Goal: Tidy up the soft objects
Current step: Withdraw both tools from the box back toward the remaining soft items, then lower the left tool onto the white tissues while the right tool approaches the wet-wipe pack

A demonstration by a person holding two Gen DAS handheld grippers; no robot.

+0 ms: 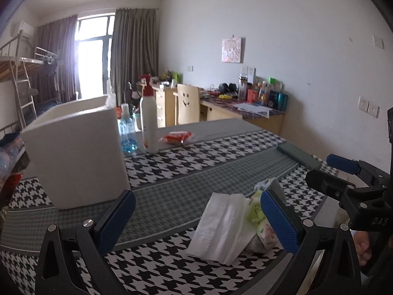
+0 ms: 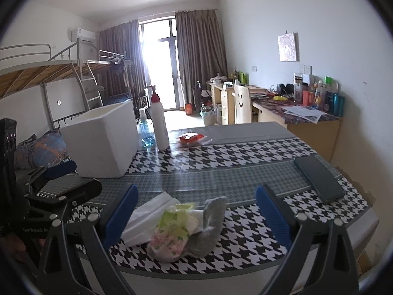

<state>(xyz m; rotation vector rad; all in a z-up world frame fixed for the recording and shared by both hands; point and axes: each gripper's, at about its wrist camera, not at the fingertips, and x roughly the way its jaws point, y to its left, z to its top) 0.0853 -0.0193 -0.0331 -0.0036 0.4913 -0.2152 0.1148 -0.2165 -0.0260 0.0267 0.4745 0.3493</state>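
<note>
Dorm-type bedroom: metal bunk bed [image 2: 49, 71] w/ ladder at left, AC unit [image 2: 82, 34] high on wall, curtains [image 2: 201, 56] by balcony door. Desk [image 2: 294, 113] along right wall w/ bottles & papers, chair [image 2: 242, 108] w/ smiley cutout. Table [image 2: 245, 152] in houndstooth cloth up front.

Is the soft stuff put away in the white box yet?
Not yet. The white tissue, the little flowery pack and the grey sock lie piled on the table. Both the left gripper and right gripper are open and empty. Inside the white box isn't visible.
</note>
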